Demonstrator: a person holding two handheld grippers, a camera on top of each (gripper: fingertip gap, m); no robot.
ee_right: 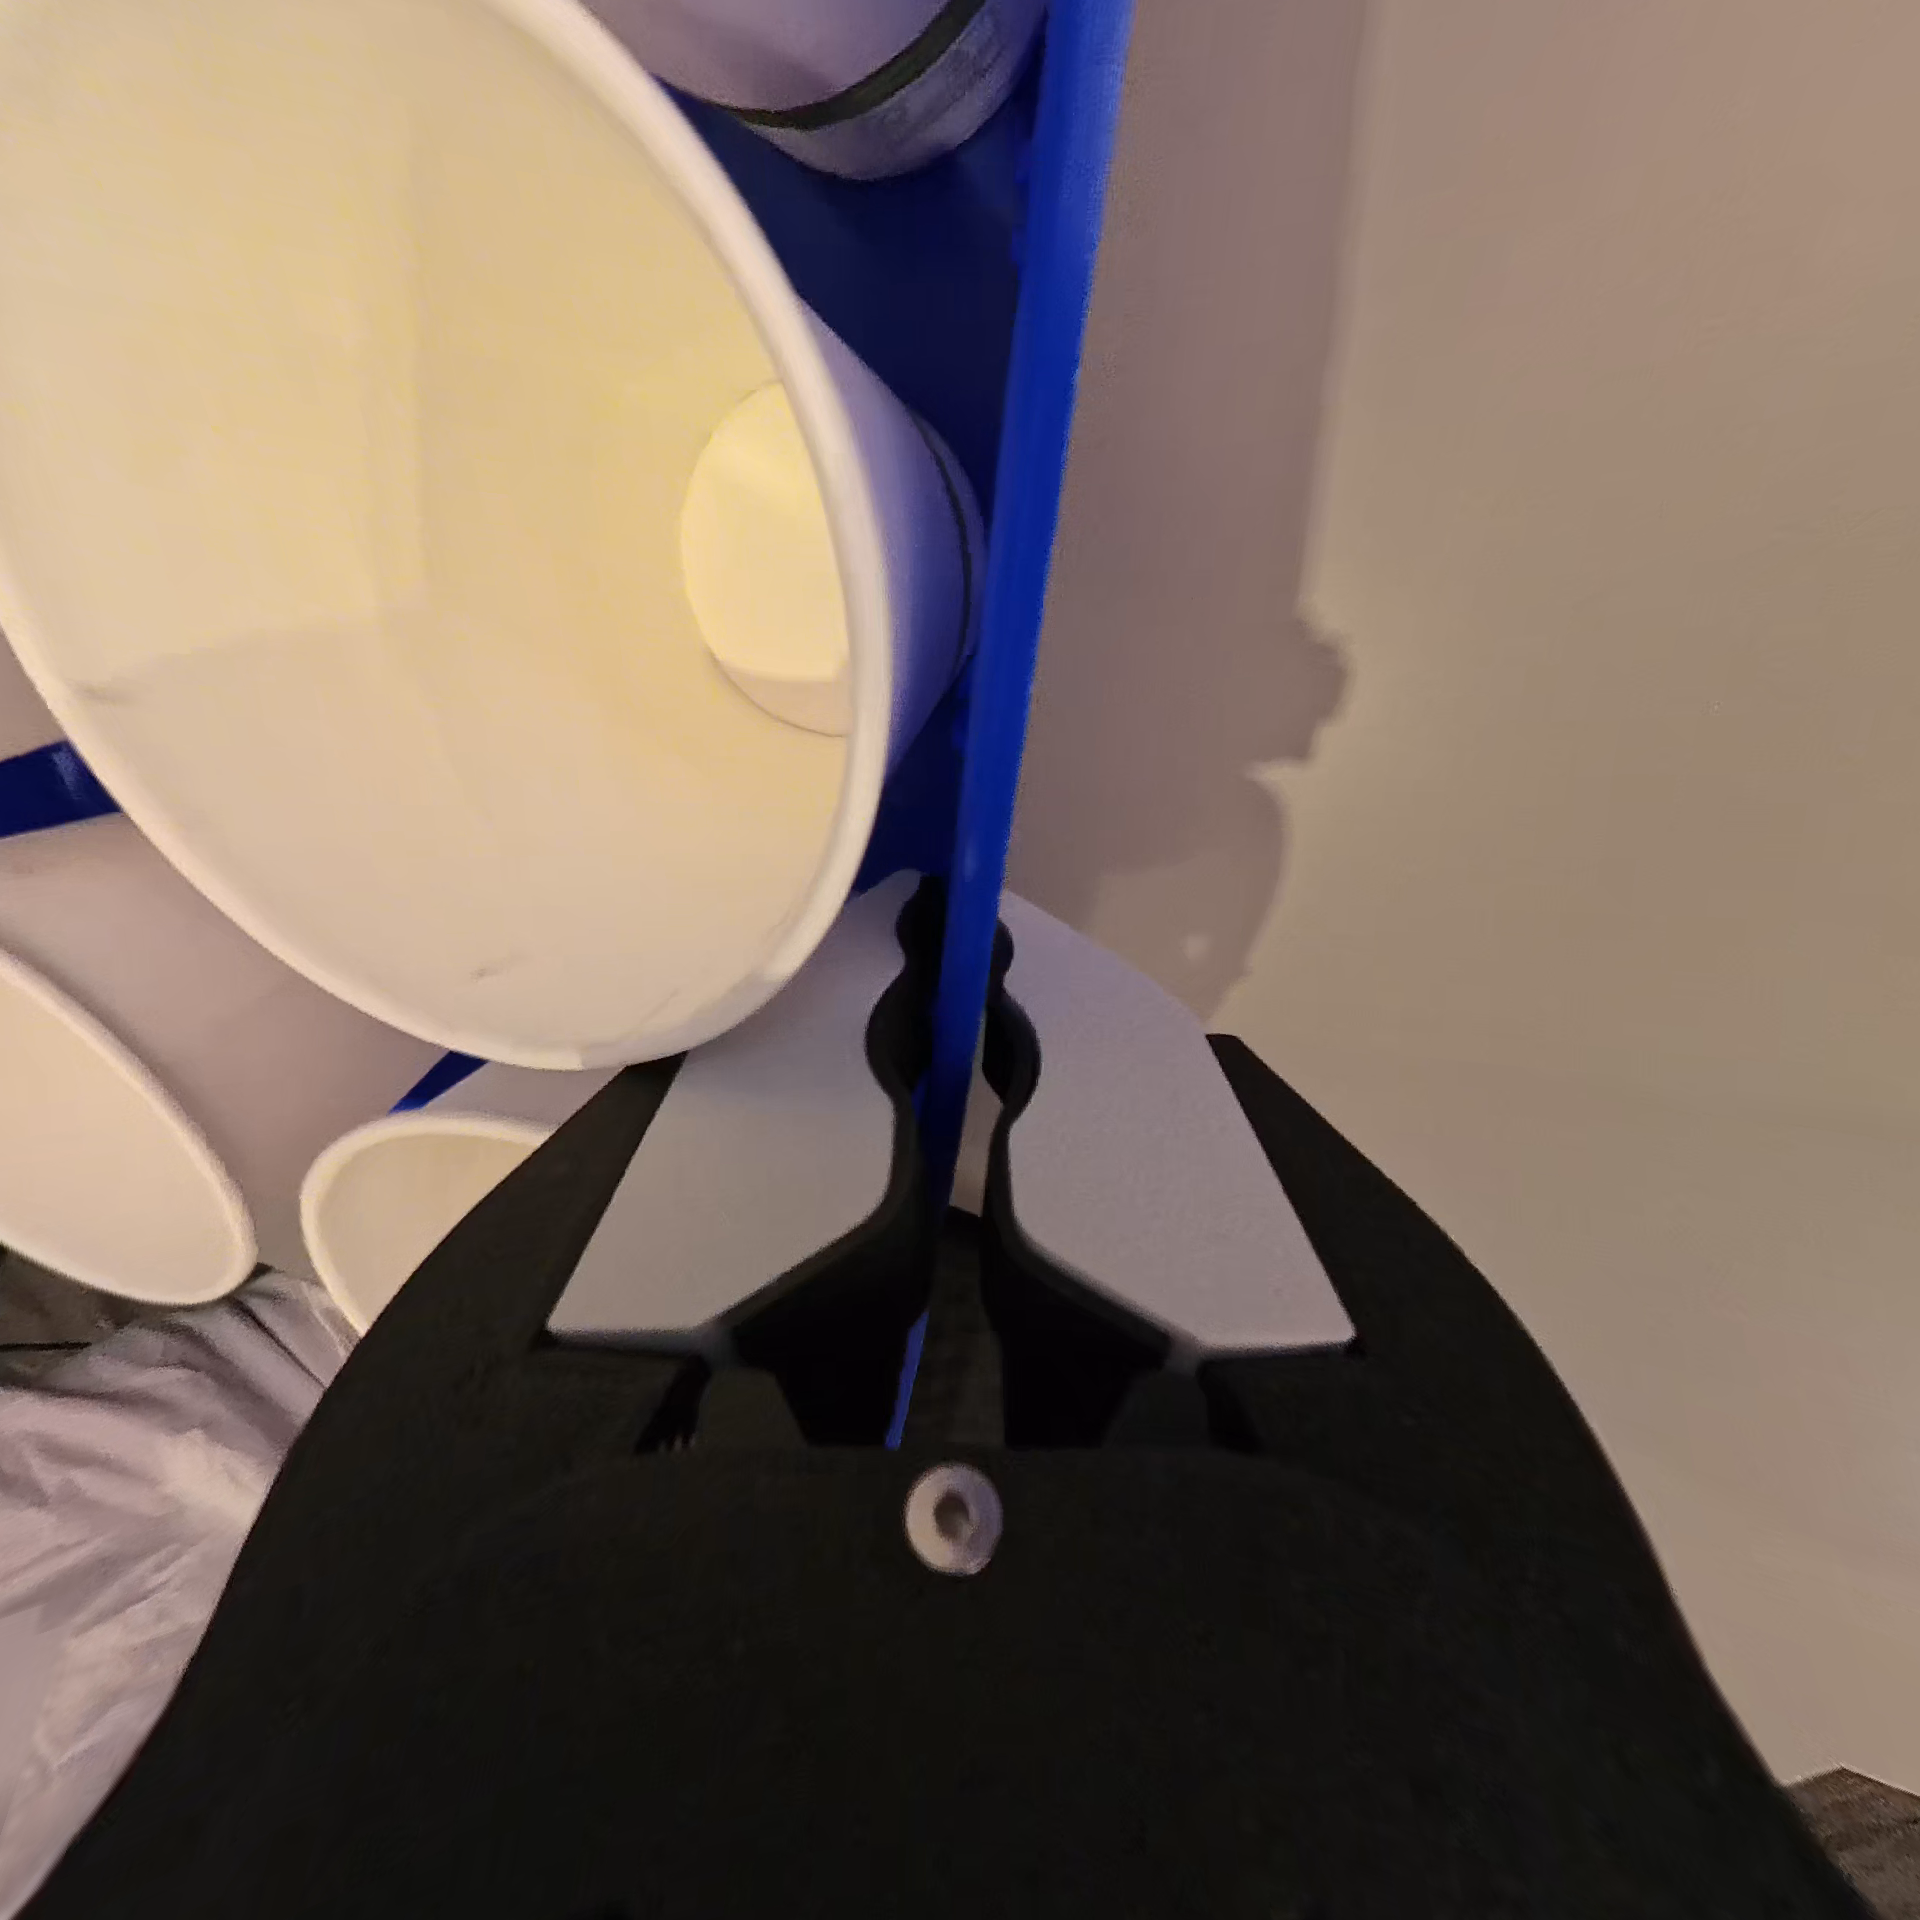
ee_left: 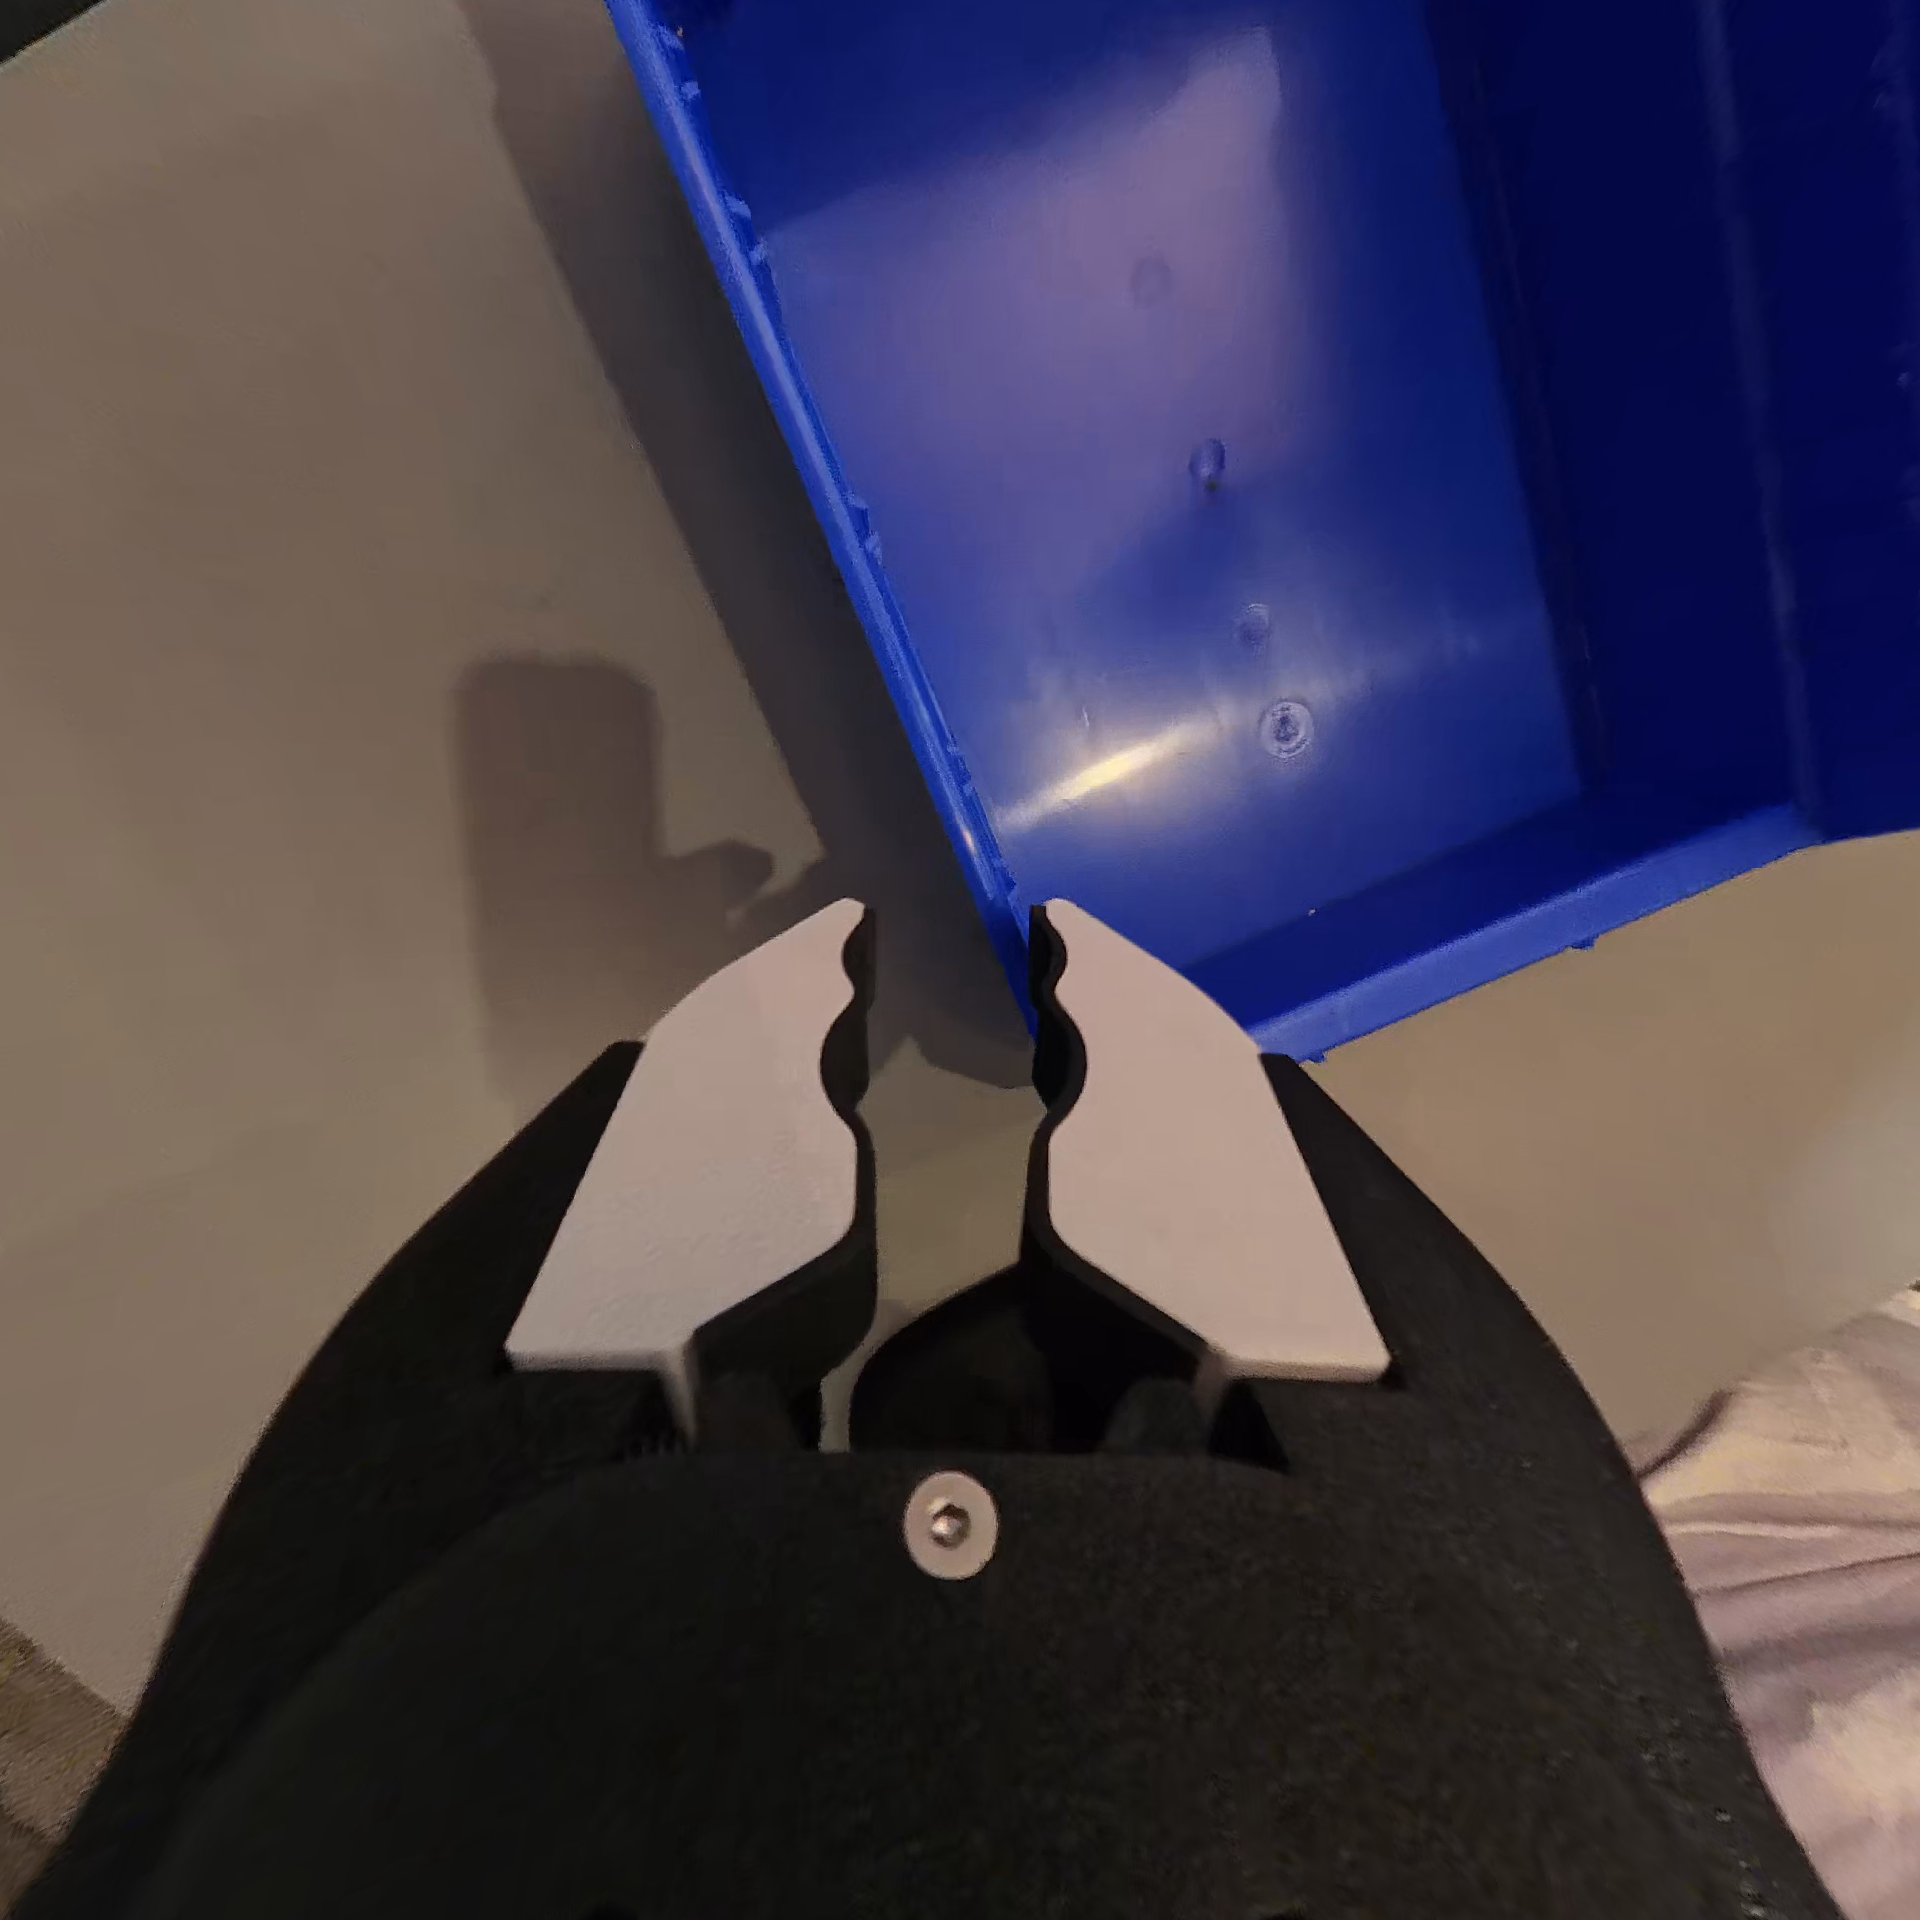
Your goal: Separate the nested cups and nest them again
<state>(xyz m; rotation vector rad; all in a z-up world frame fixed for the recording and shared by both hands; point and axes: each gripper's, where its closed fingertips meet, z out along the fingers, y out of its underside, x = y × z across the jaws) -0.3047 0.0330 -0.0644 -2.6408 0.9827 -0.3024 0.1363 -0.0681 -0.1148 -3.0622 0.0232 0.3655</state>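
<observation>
In the right wrist view, my right gripper is shut on the thin wall of a blue bin, which runs straight up between the fingers. Several white paper cups lie on their sides against that wall. A large one has its mouth towards the camera, two more lie lower left, and the base of another shows at the top. In the left wrist view, my left gripper is open and empty, its tips at the near corner of a blue bin with nothing inside it.
A beige tabletop lies under both grippers and also shows in the right wrist view. Pale crumpled cloth lies at the near edge, lower right in the left wrist view and lower left in the right wrist view.
</observation>
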